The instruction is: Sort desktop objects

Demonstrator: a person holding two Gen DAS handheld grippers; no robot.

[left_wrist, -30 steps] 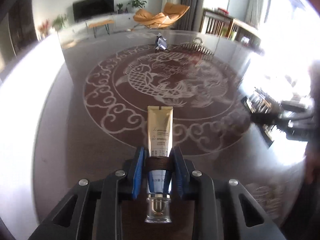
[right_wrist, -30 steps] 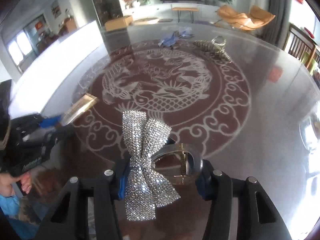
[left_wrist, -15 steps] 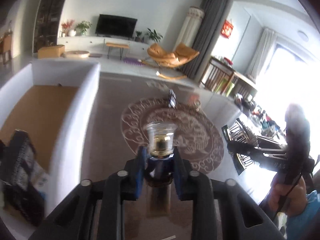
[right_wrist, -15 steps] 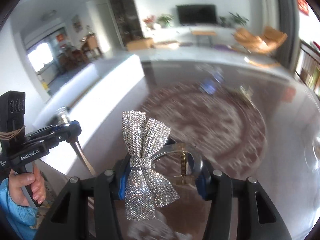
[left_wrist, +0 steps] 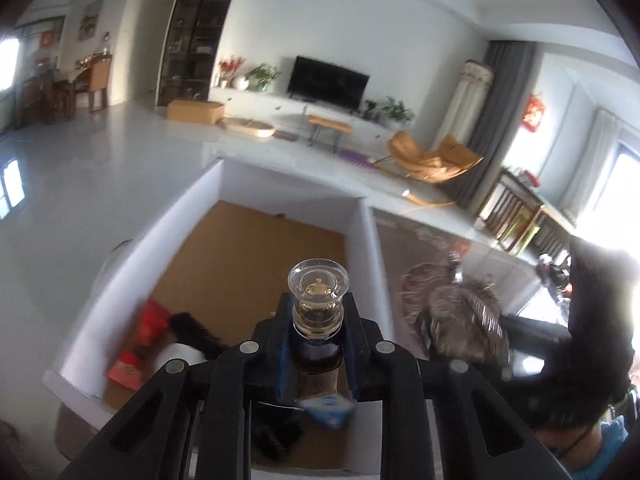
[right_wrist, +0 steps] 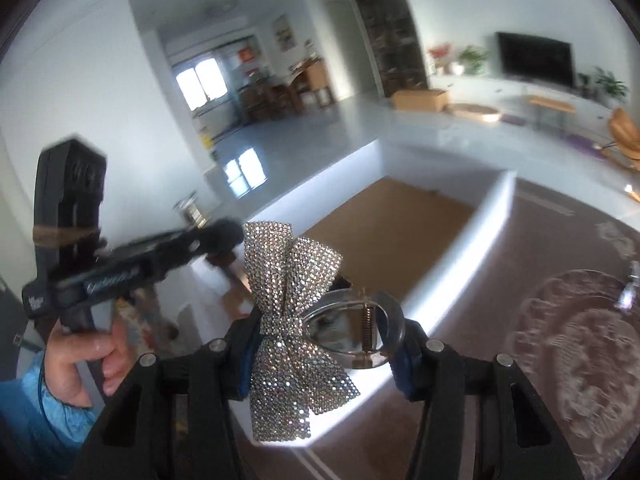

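My left gripper (left_wrist: 316,340) is shut on a cosmetic tube with a clear cap (left_wrist: 319,298). The cap points up and the tube body hangs below the jaws. It is held over a white-walled box (left_wrist: 362,240) with a brown floor. My right gripper (right_wrist: 324,332) is shut on a rhinestone bow hair clip (right_wrist: 290,320) with a clear claw, held above the table beside the box's wall (right_wrist: 476,240). The left gripper (right_wrist: 120,268) shows at the left of the right wrist view, over the box.
In the box lie red packets (left_wrist: 150,324), a white roll (left_wrist: 182,358), a dark fuzzy item (left_wrist: 196,330) and a blue packet (left_wrist: 330,414). The dark table with a pale dragon pattern (right_wrist: 580,360) lies right of the box. A clip (right_wrist: 628,292) lies on it.
Both grippers have swung left from the patterned table to the box. The left gripper has tilted up, so the tube's cap now points upward over the box floor.
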